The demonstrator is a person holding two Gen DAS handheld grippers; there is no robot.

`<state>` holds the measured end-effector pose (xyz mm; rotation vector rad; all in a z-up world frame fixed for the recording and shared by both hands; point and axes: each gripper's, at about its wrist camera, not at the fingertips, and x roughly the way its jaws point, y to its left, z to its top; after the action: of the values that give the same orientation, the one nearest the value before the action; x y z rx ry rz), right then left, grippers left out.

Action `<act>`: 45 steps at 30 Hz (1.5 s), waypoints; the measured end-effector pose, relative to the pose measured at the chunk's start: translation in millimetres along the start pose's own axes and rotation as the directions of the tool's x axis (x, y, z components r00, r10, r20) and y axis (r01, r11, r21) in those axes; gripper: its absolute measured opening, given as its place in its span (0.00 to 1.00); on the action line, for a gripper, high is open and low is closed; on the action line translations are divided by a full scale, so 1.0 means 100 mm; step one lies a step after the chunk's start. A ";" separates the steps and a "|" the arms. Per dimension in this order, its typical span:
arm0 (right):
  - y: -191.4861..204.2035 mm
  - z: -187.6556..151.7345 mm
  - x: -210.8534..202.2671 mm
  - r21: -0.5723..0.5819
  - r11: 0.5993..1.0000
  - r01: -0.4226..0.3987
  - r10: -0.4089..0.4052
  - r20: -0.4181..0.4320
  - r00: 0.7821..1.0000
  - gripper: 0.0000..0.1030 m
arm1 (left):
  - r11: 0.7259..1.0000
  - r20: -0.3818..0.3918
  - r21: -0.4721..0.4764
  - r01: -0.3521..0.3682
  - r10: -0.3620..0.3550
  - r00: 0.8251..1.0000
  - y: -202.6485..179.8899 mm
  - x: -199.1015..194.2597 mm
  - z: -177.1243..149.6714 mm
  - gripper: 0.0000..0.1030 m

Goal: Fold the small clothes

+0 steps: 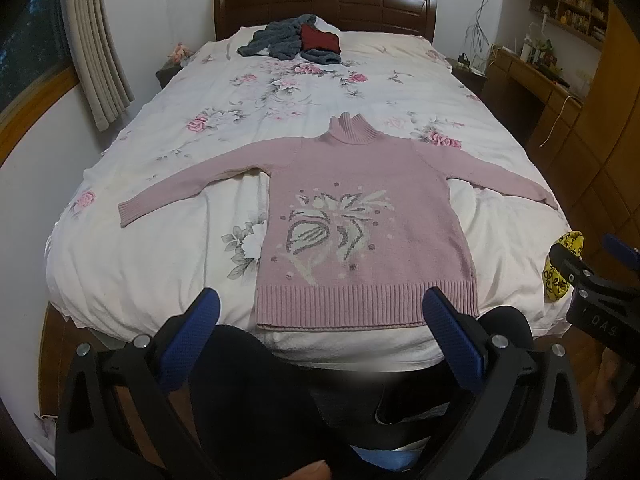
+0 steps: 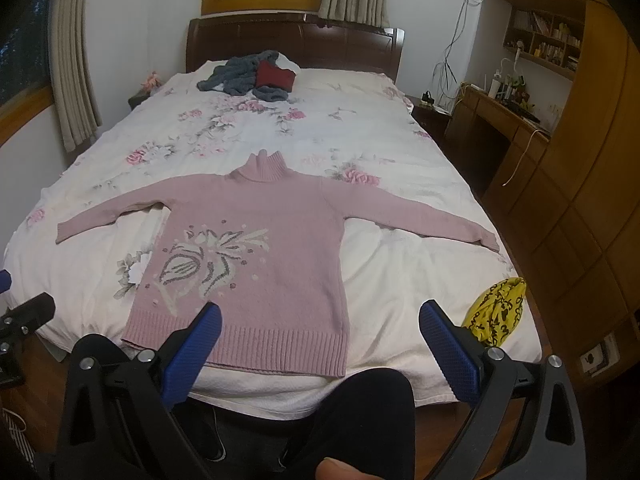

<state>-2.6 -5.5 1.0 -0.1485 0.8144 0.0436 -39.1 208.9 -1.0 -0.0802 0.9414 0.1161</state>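
A pink knitted turtleneck sweater (image 1: 360, 216) lies flat and face-up at the near end of a bed (image 1: 160, 264), both sleeves spread out to left and right, collar toward the far headboard (image 1: 324, 6). Its hem, cuffs and collar are ribbed; the chest carries a grey-and-cream floral motif. The bed cover is white cotton-like cloth printed with pink roses. A heap of grey and dark red clothes (image 1: 292, 42) rests at the far end. A crumpled yellow patterned cloth (image 2: 496, 312) sits at the near right edge. Left gripper (image 1: 320, 304) and right gripper (image 2: 320, 312) hover before the hem, jaws wide apart and empty, with textured blue pads.
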 end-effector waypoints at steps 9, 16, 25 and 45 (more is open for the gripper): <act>-0.03 0.00 0.10 0.001 1.000 -0.004 0.004 -0.012 1.000 0.96 | 1.000 -0.009 0.002 0.001 -0.001 1.000 -0.02 0.05 0.00 0.97; -0.25 0.03 0.51 -0.018 0.988 -0.151 0.151 0.024 0.988 0.96 | 0.994 0.005 -0.008 0.112 -0.112 0.994 0.00 0.32 0.04 0.97; -1.95 0.17 2.15 0.443 0.883 -0.154 0.251 -0.169 0.953 0.89 | 0.969 0.046 0.046 0.243 -0.245 0.968 0.01 0.67 0.18 0.98; -5.03 -0.44 4.41 0.985 0.011 -0.173 0.238 0.165 0.957 0.50 | 0.946 -0.063 -0.048 0.320 -0.322 0.945 -0.33 1.79 0.65 0.98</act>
<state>316.6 -517.9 -291.8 1.4216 0.7337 -0.2837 121.9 195.9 -107.7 -0.2723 0.9841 -0.1730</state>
